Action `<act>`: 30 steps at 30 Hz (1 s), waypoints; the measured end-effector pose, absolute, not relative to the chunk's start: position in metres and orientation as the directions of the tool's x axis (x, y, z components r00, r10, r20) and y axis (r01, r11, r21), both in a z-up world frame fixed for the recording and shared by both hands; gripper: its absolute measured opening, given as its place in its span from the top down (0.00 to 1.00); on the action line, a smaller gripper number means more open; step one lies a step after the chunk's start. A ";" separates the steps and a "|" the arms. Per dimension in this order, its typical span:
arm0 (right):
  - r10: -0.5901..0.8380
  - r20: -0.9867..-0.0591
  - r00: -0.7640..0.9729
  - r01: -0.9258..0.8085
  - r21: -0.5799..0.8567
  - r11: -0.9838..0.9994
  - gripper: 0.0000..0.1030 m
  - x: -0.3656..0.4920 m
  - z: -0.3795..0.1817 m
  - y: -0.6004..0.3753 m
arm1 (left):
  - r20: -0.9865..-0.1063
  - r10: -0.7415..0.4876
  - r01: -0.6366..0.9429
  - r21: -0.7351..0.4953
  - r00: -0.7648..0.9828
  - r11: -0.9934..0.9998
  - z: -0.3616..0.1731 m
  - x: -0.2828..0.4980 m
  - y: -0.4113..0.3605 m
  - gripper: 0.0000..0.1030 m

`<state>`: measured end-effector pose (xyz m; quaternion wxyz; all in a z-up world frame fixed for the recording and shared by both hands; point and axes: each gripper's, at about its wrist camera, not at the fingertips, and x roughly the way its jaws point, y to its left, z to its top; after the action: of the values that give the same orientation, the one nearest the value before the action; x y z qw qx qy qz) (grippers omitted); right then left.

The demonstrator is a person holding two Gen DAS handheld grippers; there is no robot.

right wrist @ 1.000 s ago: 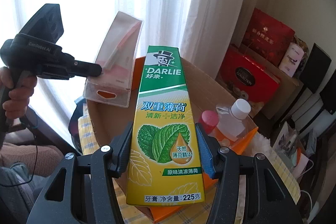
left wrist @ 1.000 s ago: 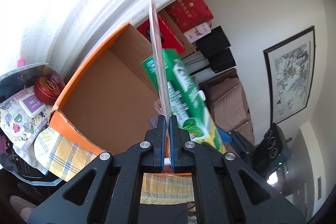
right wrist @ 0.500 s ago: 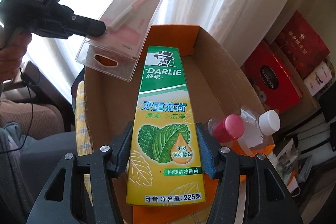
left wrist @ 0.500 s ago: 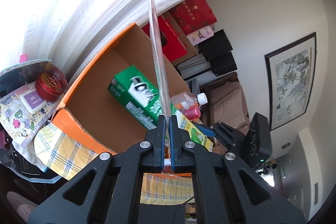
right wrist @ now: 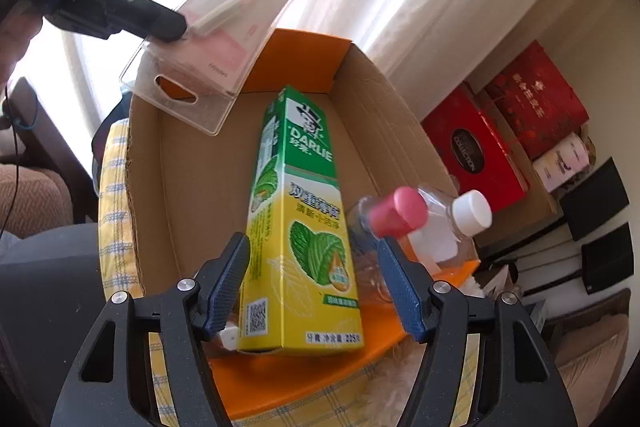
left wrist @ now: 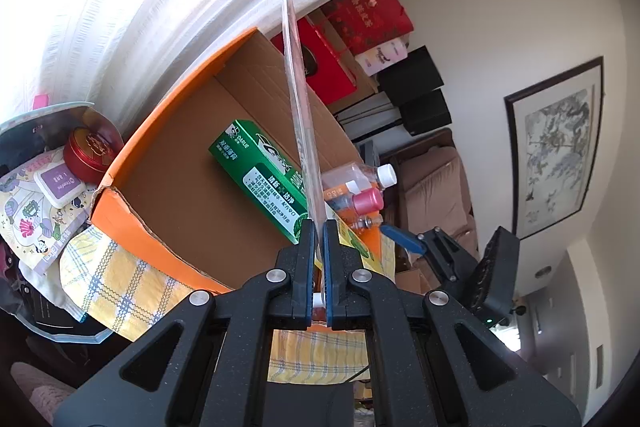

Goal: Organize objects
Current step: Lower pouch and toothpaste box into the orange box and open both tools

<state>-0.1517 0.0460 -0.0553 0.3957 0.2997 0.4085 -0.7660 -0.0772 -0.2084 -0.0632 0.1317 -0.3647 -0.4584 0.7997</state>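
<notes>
A green and yellow Darlie toothpaste box (right wrist: 300,223) lies inside the open orange cardboard box (right wrist: 192,187); it also shows in the left wrist view (left wrist: 260,171). My right gripper (right wrist: 314,279) is open, its fingers on either side of the toothpaste box's near end without gripping it. My left gripper (left wrist: 319,227) is shut on a clear plastic toothbrush pack (left wrist: 298,99) and holds it up over the box's far left corner, as the right wrist view (right wrist: 224,39) shows. Two clear bottles, one with a pink cap (right wrist: 398,211) and one with a white cap (right wrist: 472,209), lie in the box to the right.
The cardboard box (left wrist: 132,151) sits on a yellow checked cloth (left wrist: 120,287). A red tin (left wrist: 90,151) and printed packs lie to its left. Red gift boxes (right wrist: 500,147) and black boxes stand to the right. White curtains hang behind.
My right gripper has lowered the toothpaste box into the cardboard box and opened, so the box now lies there free. My left gripper still holds the toothbrush pack above.
</notes>
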 end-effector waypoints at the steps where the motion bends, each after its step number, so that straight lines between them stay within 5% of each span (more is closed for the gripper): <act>1: -0.362 -0.783 -0.506 0.851 -0.386 -0.355 0.37 -0.151 -0.054 0.048 | -0.463 0.546 0.124 -0.829 -0.698 -0.545 -0.063 -0.077 -0.208 0.97; 6: -0.355 -0.778 -0.518 0.845 -0.400 -0.356 0.59 -0.149 -0.052 0.055 | -0.474 0.550 0.132 -0.826 -0.687 -0.548 -0.066 -0.079 -0.208 0.97; 23: -0.383 -0.751 -0.538 0.795 -0.301 -0.527 0.60 -0.150 -0.051 0.070 | -0.552 0.558 0.202 -0.799 -0.620 -0.566 -0.091 -0.083 -0.201 0.96; 28: -0.386 -0.749 -0.538 0.781 -0.271 -0.563 0.58 -0.148 -0.051 0.074 | -0.558 0.565 0.210 -0.799 -0.608 -0.564 -0.095 -0.084 -0.200 0.92; 30: -0.384 -0.748 -0.542 0.774 -0.266 -0.574 0.58 -0.146 -0.051 0.076 | -0.557 0.564 0.205 -0.798 -0.610 -0.567 -0.091 -0.083 -0.199 0.81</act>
<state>-0.1461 0.0757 -0.0508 0.3510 0.3254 0.2998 -0.8252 -0.0826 -0.1990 -0.0914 0.1155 -0.4264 -0.4509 0.7756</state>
